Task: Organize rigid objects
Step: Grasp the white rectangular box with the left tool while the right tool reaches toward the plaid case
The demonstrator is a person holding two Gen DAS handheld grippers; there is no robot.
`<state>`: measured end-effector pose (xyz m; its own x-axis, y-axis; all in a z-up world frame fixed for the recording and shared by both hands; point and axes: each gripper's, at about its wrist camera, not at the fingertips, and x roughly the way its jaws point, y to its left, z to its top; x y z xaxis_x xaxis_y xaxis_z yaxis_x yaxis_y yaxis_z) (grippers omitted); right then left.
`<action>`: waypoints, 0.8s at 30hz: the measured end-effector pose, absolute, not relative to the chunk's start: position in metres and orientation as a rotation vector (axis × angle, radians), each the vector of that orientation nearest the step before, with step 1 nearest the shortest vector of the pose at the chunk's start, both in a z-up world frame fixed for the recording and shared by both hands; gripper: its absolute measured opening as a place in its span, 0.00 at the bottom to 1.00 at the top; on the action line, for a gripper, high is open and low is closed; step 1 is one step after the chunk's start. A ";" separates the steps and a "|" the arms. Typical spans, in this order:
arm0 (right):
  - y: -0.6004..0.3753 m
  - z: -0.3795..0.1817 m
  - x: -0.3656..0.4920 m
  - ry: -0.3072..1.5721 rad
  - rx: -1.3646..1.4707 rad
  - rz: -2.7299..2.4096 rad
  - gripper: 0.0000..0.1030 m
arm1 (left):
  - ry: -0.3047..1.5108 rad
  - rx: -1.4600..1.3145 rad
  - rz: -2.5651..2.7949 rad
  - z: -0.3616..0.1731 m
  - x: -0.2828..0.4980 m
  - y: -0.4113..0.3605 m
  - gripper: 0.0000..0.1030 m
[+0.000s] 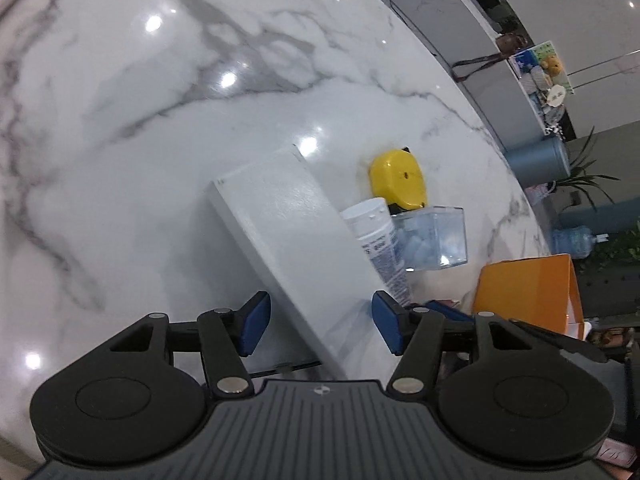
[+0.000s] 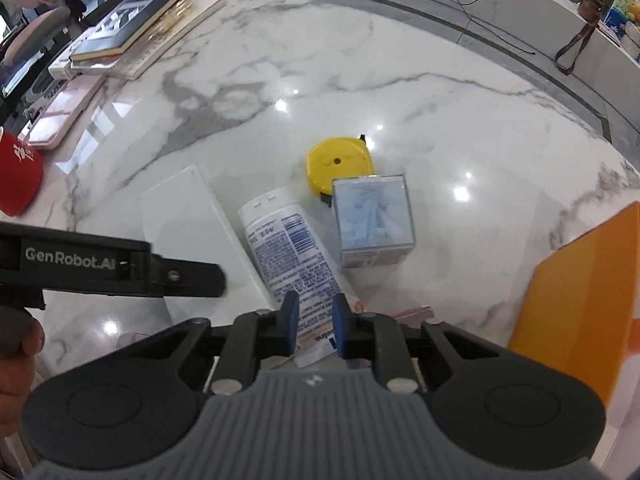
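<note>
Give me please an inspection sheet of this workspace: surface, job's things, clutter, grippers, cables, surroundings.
Surface: glossy marble table.
Job's things: white box, tube, yellow tape measure, clear box lying close together.
Clutter: books, red cap, orange box.
Grippers: left hand-held gripper open over the white box; right hand-held gripper nearly shut around the tube's end, contact unclear.
Cables: black cable on the floor.
Surroundings: counter with a strap; plant.
</note>
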<state>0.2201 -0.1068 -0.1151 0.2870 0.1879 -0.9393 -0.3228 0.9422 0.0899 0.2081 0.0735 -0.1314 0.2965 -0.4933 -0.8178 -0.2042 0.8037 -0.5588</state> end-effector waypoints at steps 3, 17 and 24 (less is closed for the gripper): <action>-0.104 -0.117 0.219 1.250 -0.120 0.358 0.04 | 1.274 -0.659 -0.211 -0.133 0.210 0.067 0.63; -0.090 -0.104 0.204 1.254 -0.140 0.436 0.08 | 1.223 -0.463 -0.253 -0.083 0.214 0.071 0.30; -0.085 -0.100 0.190 1.293 -0.129 0.477 0.16 | 1.220 -0.183 -0.266 -0.049 0.209 0.083 0.29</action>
<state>0.1896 -0.0847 -0.1003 0.1926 0.2681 -0.9439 -0.4098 0.8960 0.1708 0.2086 0.0829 -0.0492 0.3188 -0.2981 -0.8997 0.1032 0.9545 -0.2797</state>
